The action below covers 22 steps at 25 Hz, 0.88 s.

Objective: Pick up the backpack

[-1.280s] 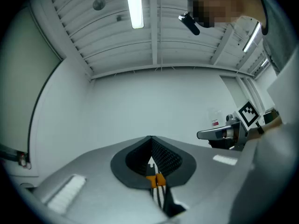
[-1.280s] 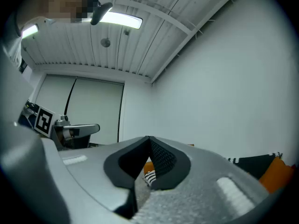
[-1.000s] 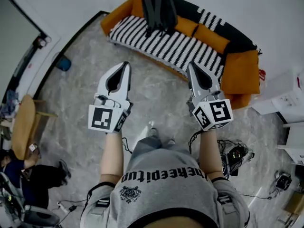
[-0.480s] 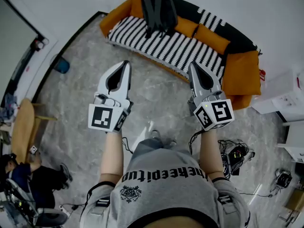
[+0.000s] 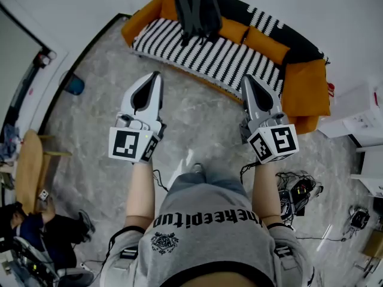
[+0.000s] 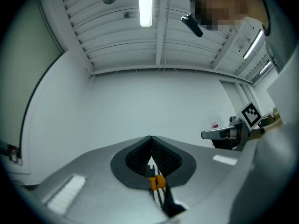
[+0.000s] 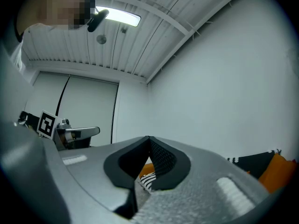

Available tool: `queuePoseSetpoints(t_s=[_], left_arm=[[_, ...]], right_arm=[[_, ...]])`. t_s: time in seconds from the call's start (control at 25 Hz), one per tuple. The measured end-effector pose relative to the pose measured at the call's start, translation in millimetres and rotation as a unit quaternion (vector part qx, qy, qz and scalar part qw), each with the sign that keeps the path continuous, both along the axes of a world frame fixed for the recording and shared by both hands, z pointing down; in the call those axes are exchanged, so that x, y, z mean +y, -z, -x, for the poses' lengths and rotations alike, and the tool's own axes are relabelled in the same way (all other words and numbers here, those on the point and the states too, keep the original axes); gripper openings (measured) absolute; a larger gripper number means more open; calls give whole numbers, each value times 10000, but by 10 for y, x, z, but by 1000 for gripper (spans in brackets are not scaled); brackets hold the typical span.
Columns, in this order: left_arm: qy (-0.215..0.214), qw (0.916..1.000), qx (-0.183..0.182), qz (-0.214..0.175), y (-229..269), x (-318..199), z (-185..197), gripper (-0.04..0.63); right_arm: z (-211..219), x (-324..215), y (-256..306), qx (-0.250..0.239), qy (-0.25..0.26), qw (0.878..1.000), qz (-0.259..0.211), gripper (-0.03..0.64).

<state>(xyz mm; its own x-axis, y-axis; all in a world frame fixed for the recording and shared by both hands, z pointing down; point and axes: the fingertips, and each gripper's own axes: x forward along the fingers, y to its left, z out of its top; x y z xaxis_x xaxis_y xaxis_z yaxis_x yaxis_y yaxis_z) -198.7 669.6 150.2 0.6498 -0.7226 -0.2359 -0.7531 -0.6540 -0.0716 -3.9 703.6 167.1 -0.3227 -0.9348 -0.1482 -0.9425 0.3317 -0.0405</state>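
Both tongs are raised side by side in front of the person, over the grey marbled stone floor [image 5: 96, 130]. The left gripper [image 5: 157, 75] is clenched: its grey jaws meet at the tips with nothing caught between them. Only a sliver of stripes and orange shows through the gap lower down in its own view. The right gripper [image 5: 245, 76] is the same, jaws pressed together and empty, with its marker cube [image 5: 274, 143] facing up at the head camera.

Ahead of them, the black fabric backpack [image 5: 197, 9] stands upright on the orange upholstered sofa [image 5: 305, 94]. It leans against the orange backrest and its base is on the black-and-white striped cover [image 5: 203, 52]. It is well apart from both grippers and neither touches it.

Off to the lower left, a seated person in dark clothes [image 5: 27, 227] is beside a round wooden table [image 5: 27, 163]. A tangle of black cables [image 5: 296, 190] lies on the floor at the right, near the white boxes [image 5: 359, 117]. Each gripper view catches the other gripper across the way, beneath a slatted white ceiling.
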Motion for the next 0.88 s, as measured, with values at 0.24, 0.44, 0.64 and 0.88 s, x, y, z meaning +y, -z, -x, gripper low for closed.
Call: queuePoseSetpoints(t_s=[0.24, 0.44, 0.64, 0.88], left_arm=[[-78, 9999, -71, -18, -7, -168, -72, 15], [14, 10000, -56, -38, -10, -396, -99, 15], [113, 9999, -80, -50, 3, -679, -118, 15], [274, 9996, -48, -52, 71, -1134, -197, 15]], right_arm=[[-78, -163, -20, -43, -87, 10000, 14, 3], [-127, -423, -19, -15, -21, 10000, -24, 3], [-190, -769, 15, -57, 44, 10000, -65, 3], [-302, -1267, 76, -41, 193, 9998, -73, 3]])
